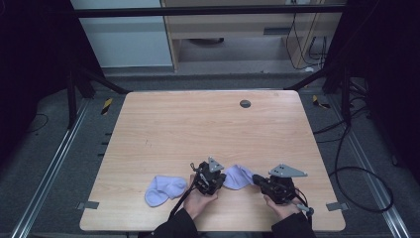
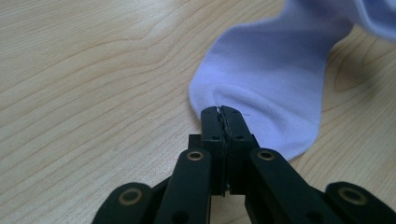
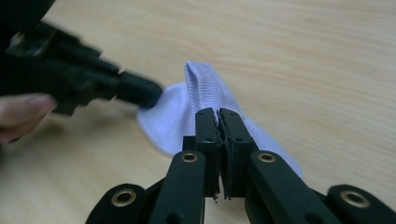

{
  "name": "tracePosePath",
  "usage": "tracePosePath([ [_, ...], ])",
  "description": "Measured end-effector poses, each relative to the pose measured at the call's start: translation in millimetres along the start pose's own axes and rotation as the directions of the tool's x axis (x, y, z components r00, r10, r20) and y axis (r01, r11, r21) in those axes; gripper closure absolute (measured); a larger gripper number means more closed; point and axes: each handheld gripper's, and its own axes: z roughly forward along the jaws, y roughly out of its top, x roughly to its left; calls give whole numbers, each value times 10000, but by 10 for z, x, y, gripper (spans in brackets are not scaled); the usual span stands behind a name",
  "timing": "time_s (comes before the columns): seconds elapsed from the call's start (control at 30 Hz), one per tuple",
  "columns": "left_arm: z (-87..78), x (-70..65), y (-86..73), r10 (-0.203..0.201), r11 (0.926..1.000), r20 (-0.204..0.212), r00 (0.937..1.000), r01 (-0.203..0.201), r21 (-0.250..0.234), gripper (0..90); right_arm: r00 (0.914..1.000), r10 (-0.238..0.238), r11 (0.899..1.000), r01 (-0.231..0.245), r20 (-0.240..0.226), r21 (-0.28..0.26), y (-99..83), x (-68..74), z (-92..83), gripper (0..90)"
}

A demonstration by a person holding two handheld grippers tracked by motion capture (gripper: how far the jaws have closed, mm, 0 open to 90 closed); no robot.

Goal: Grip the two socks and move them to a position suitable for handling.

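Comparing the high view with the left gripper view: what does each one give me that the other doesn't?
High view: a second sock lying loose at the left, the right hand-held gripper at the other end of the held sock, and the whole table. Left gripper view: the left hand-held gripper up close, jaws shut, pinching the sock's edge. Both share the pale lilac held sock, the left hand-held gripper and the wooden tabletop.
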Motion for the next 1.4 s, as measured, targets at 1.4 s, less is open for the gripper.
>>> tracePosePath([
  [1.4,-12,-15,-29,-541,9985,-74,9985,541,126,810,9860,18,9887,-267,1666,1477,36,-760,465,769],
])
